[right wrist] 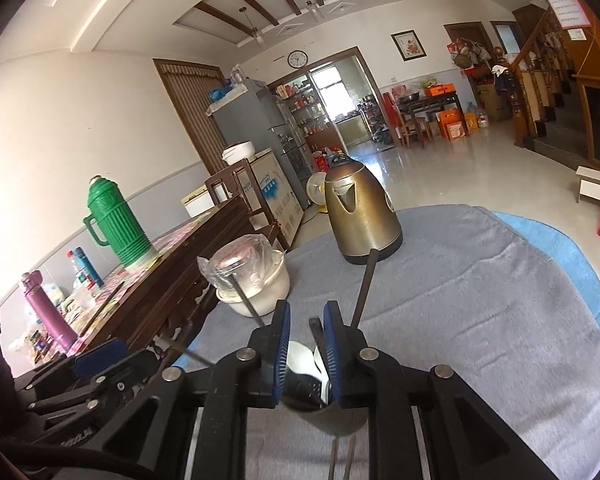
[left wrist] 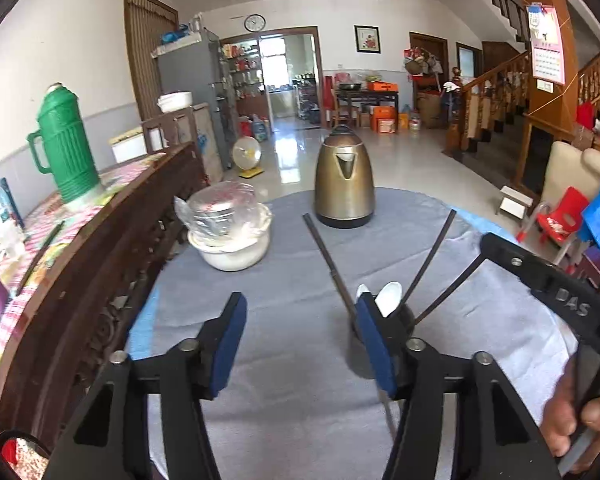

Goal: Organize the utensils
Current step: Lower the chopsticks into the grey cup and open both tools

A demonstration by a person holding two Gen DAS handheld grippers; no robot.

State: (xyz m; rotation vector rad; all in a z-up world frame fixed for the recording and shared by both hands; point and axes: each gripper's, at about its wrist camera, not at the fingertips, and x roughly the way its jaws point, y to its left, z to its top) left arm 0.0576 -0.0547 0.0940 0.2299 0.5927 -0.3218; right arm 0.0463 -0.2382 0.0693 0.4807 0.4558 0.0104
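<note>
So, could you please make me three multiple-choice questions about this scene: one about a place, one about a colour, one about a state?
1. Where does the green thermos stand?
A. On the grey cloth beside the kettle
B. On the wooden sideboard to the left of the table
C. On the floor by the stairs

2. What colour is the kettle?
A. Bronze-gold
B. Red
C. White

3. How is the left gripper?
A. Shut on a spoon
B. Shut on the kettle's handle
C. Open, with nothing between its pads

Answers:
1. B, since both views show it on the sideboard's patterned top, apart from the table.
2. A, since its body is metallic bronze-gold above a black base.
3. C, since the blue pads stand wide apart with only bare cloth between them.
</note>
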